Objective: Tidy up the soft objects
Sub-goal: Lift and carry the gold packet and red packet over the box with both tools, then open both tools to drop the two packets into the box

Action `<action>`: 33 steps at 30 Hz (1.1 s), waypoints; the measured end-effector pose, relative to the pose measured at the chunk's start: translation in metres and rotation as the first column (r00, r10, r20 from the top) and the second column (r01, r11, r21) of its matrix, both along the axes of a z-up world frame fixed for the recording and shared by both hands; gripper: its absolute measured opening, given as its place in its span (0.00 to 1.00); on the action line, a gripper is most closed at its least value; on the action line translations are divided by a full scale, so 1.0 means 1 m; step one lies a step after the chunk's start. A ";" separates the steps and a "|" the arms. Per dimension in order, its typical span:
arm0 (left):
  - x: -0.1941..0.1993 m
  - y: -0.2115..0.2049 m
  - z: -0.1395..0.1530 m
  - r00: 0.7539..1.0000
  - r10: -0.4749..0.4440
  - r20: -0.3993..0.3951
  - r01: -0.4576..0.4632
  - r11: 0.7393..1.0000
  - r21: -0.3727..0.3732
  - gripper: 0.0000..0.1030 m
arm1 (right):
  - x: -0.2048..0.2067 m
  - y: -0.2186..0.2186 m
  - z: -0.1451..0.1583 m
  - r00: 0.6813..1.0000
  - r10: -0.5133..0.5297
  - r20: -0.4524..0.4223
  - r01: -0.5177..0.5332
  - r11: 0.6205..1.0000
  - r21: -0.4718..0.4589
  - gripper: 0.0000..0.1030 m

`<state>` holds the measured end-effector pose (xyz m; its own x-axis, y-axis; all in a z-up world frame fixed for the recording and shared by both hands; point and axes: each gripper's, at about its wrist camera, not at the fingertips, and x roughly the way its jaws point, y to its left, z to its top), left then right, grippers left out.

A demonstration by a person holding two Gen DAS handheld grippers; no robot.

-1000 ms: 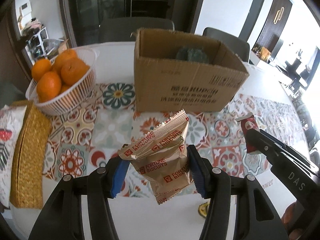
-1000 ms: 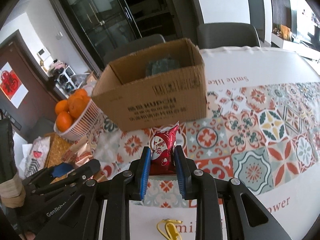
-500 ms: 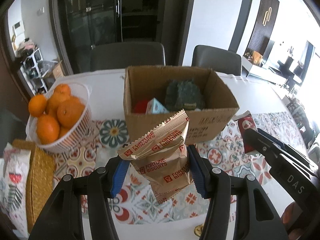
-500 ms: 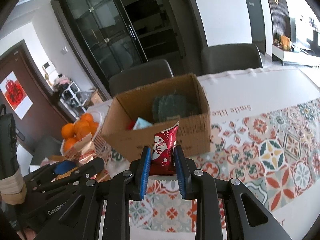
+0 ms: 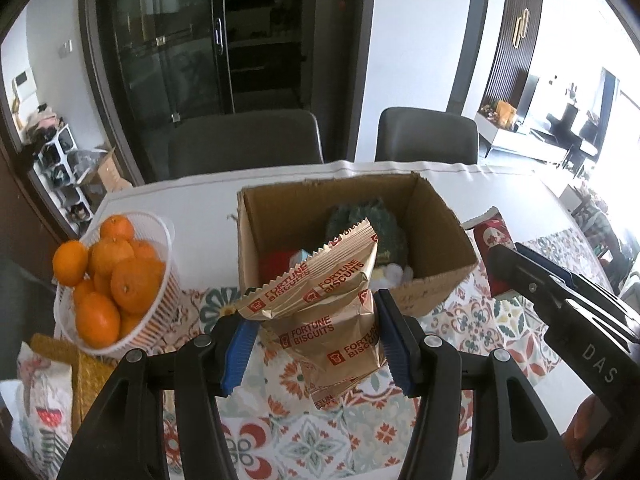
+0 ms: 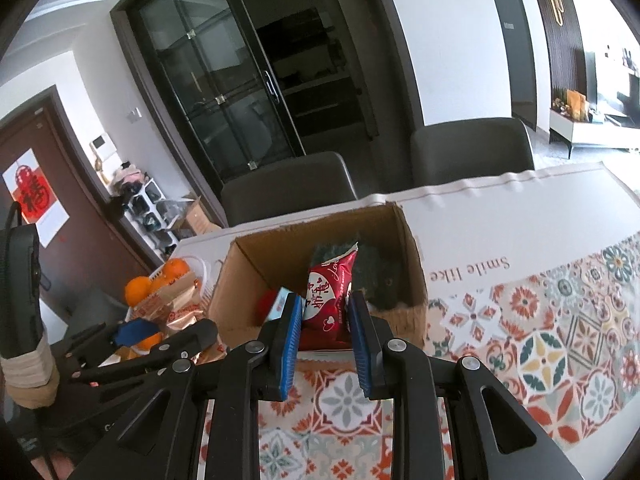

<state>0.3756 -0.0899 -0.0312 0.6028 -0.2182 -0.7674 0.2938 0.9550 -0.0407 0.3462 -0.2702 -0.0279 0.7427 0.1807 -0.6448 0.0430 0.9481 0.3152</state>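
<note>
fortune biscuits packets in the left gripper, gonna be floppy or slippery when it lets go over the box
Likely floppy: the gold Fortune Biscuits packets sag and fan out above the left gripper. The foil looks glossy, so probably slippery. They seem light and should drop limply into the cardboard box.

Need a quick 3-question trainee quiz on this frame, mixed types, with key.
1. True or false: the left gripper is shut on the gold biscuit packet.
2. What does the right gripper hold? A) an orange B) the red snack packet C) nothing
3. Fill in: the white basket beside the cardboard box holds ____.

Key: 1 true; 2 B; 3 oranges
</note>
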 end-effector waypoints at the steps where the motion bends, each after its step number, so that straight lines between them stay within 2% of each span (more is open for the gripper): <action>1: 0.003 0.000 0.001 1.000 -0.003 0.003 0.003 1.000 0.001 0.55 | 0.004 0.000 0.001 1.000 0.004 0.003 -0.004 1.000 -0.001 0.25; 10: 0.033 -0.005 0.004 1.000 -0.017 0.020 0.017 1.000 0.015 0.55 | 0.031 0.000 0.008 0.999 0.024 0.023 -0.024 0.999 -0.039 0.25; 17: 0.058 -0.013 -0.003 0.999 -0.036 0.003 0.036 0.999 0.025 0.55 | 0.053 0.001 0.006 0.999 0.047 0.008 -0.046 0.997 -0.056 0.25; 33: 0.104 -0.029 -0.046 0.987 -0.116 -0.114 0.124 0.990 0.072 0.56 | 0.100 0.002 -0.044 0.986 0.101 -0.136 -0.108 0.993 -0.048 0.25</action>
<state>0.4794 -0.1186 -0.0768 0.4871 -0.2205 -0.8451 0.4045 0.9145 -0.0055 0.4465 -0.2683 -0.0717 0.6288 0.2145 -0.7474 -0.0192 0.9652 0.2608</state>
